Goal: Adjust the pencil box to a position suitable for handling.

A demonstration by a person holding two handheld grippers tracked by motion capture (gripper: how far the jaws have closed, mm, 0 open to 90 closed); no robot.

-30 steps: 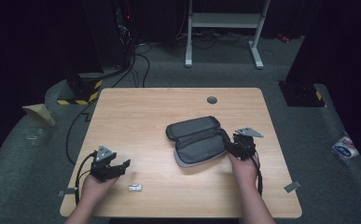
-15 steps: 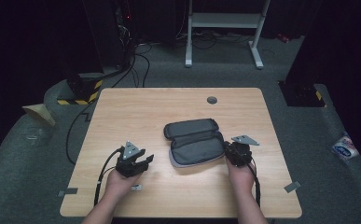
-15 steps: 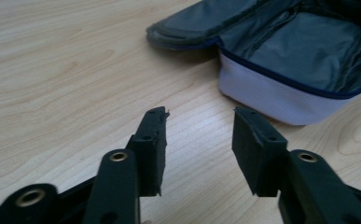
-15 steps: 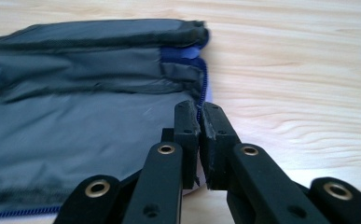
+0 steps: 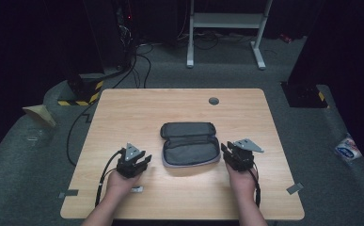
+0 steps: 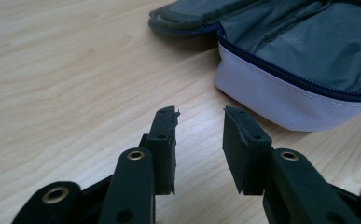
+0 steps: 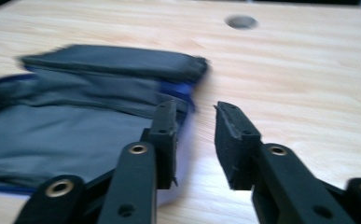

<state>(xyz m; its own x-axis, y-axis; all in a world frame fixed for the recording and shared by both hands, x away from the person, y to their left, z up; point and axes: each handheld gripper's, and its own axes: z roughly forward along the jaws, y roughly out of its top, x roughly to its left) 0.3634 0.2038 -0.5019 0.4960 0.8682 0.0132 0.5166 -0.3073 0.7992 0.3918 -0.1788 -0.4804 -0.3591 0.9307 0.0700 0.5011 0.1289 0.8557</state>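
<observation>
Pouch [image 5: 189,143], grey fabric with a blue zip line and a pale lower wall, lying unzipped near the middle of the wooden table [image 5: 170,103], lid flap folded back toward the far edge; I read it as laid flat so both sides can be reached at once.

Left gripper [image 5: 133,162], in my left hand just beside the pouch's left end, jaws parted and empty, aimed at the pale corner [image 6: 262,102]; not touching.

Right gripper [image 5: 237,156], at the pouch's right end, jaws apart with nothing between them; its view is blurred, and whether one jaw brushes the fabric I cannot tell.

Small pale item [image 5: 136,189] by my left wrist, too small to identify.

Cable hole [image 5: 213,100], far side, well apart.
</observation>
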